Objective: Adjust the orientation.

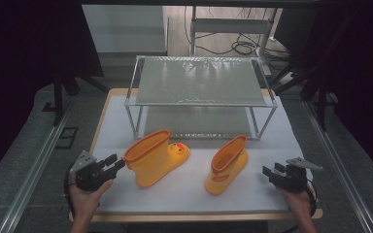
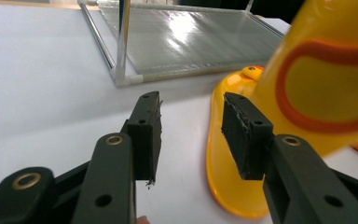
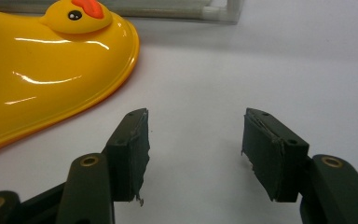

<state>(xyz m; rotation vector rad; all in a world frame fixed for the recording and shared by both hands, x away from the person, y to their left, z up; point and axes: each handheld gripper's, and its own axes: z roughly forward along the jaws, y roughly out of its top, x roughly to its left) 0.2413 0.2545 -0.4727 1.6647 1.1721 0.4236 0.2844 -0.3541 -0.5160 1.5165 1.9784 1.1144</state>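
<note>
Two yellow rubber boots with orange rims stand on the white table top (image 1: 184,196). The left boot (image 1: 155,158) has a duck face on its toe, and the right boot (image 1: 227,165) points toward the front edge. My left gripper (image 1: 117,161) sits just left of the left boot's rim. In the left gripper view it (image 2: 189,100) is open and holds nothing, with the boot's shaft (image 2: 326,79) just outside its right jaw. My right gripper (image 1: 271,169) rests apart from the right boot, on its right. It (image 3: 196,114) stands open over bare table, a duck-faced toe (image 3: 51,70) ahead to the left.
A metal-framed rack (image 1: 199,80) with two glossy shelves stands at the back of the table, behind both boots. One of its corner posts (image 2: 121,46) is ahead of the left gripper. Dark curtains and cables lie beyond the table.
</note>
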